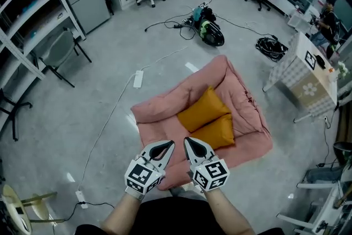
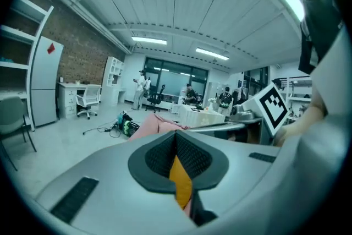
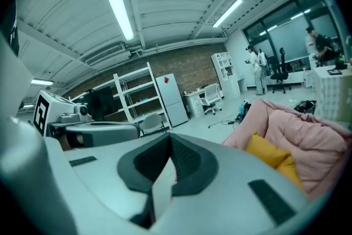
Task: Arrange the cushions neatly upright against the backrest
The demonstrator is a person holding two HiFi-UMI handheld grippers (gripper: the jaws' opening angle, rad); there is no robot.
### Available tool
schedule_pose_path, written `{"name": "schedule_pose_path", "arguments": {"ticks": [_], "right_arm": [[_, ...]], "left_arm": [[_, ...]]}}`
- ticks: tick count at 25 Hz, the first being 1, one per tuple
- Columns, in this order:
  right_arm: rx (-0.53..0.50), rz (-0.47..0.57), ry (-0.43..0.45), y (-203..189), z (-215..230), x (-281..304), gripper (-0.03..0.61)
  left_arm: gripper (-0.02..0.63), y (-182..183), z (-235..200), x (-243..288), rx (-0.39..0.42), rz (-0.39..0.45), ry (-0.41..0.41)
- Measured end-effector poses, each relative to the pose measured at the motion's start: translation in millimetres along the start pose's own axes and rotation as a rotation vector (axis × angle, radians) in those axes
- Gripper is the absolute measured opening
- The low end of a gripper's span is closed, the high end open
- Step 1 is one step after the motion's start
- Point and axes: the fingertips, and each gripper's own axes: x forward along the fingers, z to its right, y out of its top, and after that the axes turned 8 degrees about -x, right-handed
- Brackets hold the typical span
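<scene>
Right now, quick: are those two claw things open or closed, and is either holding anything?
Left gripper: closed, holding nothing.
Right gripper: closed, holding nothing.

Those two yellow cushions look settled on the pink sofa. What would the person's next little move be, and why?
Probably just a check, no new grab. The far cushion and near cushion lean side by side against the back of the sofa. The left tool and right tool are shut, empty and clear of them. At most, nudge the near cushion straighter.
</scene>
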Motion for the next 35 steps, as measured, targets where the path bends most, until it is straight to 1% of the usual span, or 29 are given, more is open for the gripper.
{"name": "schedule_pose_path", "arguments": {"ticks": [3, 6, 12, 15, 18, 21, 28, 33, 35], "right_arm": [[-0.034, 0.061, 0.042, 24, -12, -9, 0.009], [-0.079, 0.109, 0.059, 49, -18, -9, 0.009], [-0.141, 0.171, 0.044, 80, -33, -10, 0.009], [-0.163, 0.195, 0.032, 91, -42, -9, 0.009], [-0.188, 0.201, 0.022, 96, -49, -6, 0.009], [-0.211, 0.2, 0.012, 98, -54, -3, 0.008], [-0.199, 0.203, 0.001, 101, -57, -1, 0.008], [-0.202, 0.186, -0.015, 98, -57, 2, 0.008], [-0.208, 0.184, -0.021, 99, -56, 1, 0.008]], "left_arm": [[0.012, 23, 11, -15, 0.021, 0.065, 0.049], [0.014, 40, 13, -24, 0.055, 0.097, 0.073], [0.012, 61, 1, -46, 0.081, 0.141, 0.079], [0.014, 71, -7, -58, 0.106, 0.151, 0.076], [0.012, 74, -16, -68, 0.12, 0.162, 0.078], [0.014, 73, -23, -72, 0.117, 0.165, 0.079], [0.014, 79, -25, -76, 0.109, 0.177, 0.051], [0.012, 80, -30, -80, 0.112, 0.19, 0.061], [0.012, 81, -26, -80, 0.113, 0.195, 0.041]]}}
